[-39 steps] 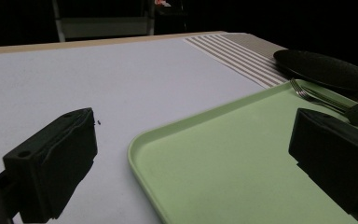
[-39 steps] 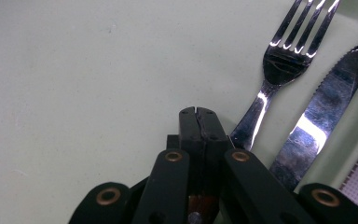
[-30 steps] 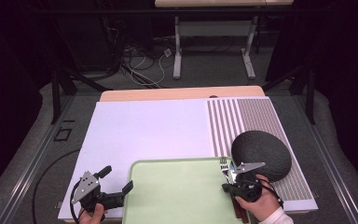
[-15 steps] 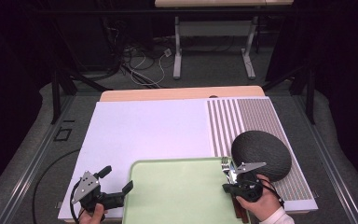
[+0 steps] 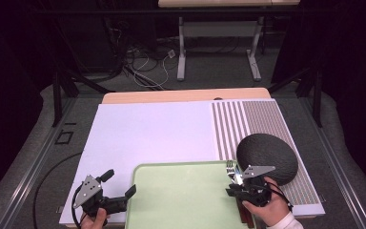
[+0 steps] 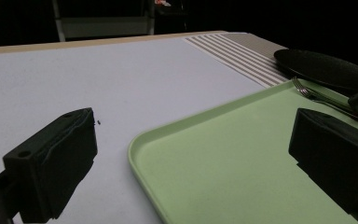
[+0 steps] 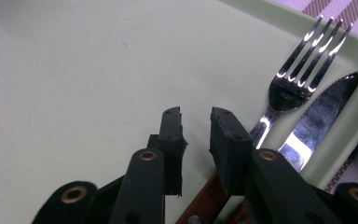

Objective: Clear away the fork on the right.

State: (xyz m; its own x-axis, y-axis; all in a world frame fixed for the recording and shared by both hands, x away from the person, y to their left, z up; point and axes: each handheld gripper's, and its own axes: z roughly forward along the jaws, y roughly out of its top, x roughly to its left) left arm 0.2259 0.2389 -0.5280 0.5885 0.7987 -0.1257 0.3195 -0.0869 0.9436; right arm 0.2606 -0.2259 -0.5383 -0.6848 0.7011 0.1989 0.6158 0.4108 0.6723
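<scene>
A pale green tray (image 5: 181, 195) lies at the table's near edge. On its right side a silver fork (image 7: 293, 79) and a serrated knife (image 7: 317, 121) lie side by side, wooden handles toward me. My right gripper (image 7: 196, 116) hovers low over those handles; its jaws have just been opening and now stand slightly apart, with nothing pressed between the pads. My left gripper (image 5: 119, 183) is open wide at the tray's near left corner (image 6: 140, 149), one jaw over the white mat and the other over the tray. In the high view the right gripper (image 5: 233, 180) sits just behind the fork (image 5: 229, 167).
A dark round plate (image 5: 267, 155) sits on the striped part of the mat (image 5: 252, 124), just right of the tray and close to my right hand. The white mat (image 5: 147, 133) stretches beyond the tray. Cables and table legs lie on the floor beyond.
</scene>
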